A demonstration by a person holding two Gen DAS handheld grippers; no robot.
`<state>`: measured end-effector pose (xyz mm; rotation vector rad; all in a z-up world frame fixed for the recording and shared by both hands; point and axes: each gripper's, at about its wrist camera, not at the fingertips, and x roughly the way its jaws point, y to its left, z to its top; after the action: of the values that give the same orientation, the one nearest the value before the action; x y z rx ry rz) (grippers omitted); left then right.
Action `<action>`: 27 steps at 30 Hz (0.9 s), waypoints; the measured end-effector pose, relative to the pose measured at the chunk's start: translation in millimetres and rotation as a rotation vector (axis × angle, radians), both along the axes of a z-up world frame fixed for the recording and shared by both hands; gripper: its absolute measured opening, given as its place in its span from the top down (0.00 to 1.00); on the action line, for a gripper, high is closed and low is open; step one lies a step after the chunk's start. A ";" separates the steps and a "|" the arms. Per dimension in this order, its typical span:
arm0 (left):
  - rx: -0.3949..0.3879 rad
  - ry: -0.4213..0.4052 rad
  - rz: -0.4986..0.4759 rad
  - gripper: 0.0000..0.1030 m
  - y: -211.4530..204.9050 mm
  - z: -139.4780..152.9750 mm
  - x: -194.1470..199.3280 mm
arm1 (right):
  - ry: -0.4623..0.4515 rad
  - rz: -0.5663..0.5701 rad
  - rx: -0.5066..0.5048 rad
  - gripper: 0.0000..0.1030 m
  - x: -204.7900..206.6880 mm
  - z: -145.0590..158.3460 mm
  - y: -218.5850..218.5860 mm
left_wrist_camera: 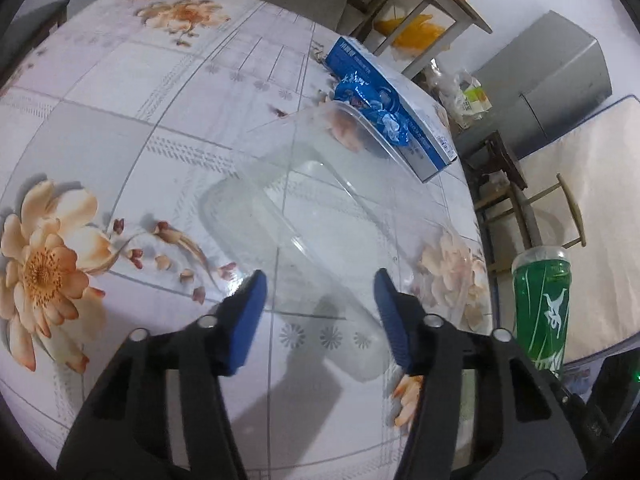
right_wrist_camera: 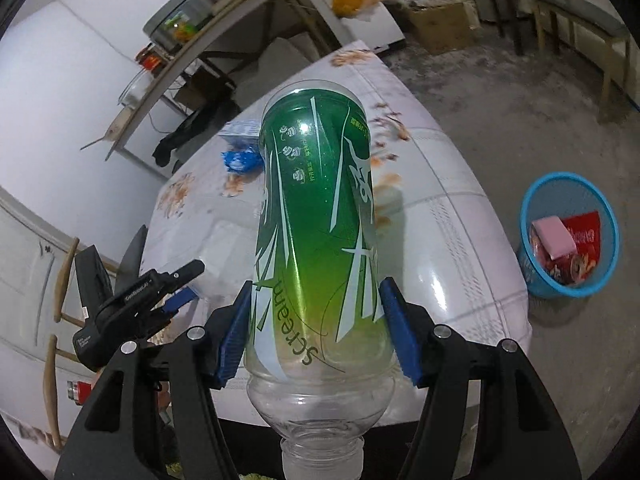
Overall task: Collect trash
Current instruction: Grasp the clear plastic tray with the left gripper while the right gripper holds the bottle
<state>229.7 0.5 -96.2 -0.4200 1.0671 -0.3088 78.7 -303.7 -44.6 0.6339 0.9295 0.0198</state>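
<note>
Bottle sits neck-down between the right gripper pads, which press on its green label from both sides; it hangs above the table edge. The blue bin stands on the floor beyond that edge, already holding a pink block and red wrappers. To finish this step well, carry the bottle clear of the table, centre it over the bin and only then let the pads part; the smooth, empty plastic could slip, so keep the squeeze steady. The left gripper stands half-wide over a clear tray on the table, pads not touching it. A blue box and crumpled blue wrapper lie just behind the tray.
</note>
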 end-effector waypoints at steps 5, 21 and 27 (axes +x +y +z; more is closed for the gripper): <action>0.072 -0.015 -0.060 0.86 9.3 2.9 -6.0 | 0.001 0.016 0.002 0.41 7.3 -4.7 0.4; 0.226 -0.012 -0.230 0.88 36.6 6.4 -76.8 | 0.047 0.110 -0.067 0.40 27.8 -27.0 35.2; 0.302 -0.065 -0.230 0.80 23.6 7.5 -77.6 | 0.047 0.132 -0.143 0.38 29.8 -23.9 43.9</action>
<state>152.0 24.1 -88.7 -0.0164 1.0795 -0.3557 108.5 -259.8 -68.6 0.4419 1.0077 0.0557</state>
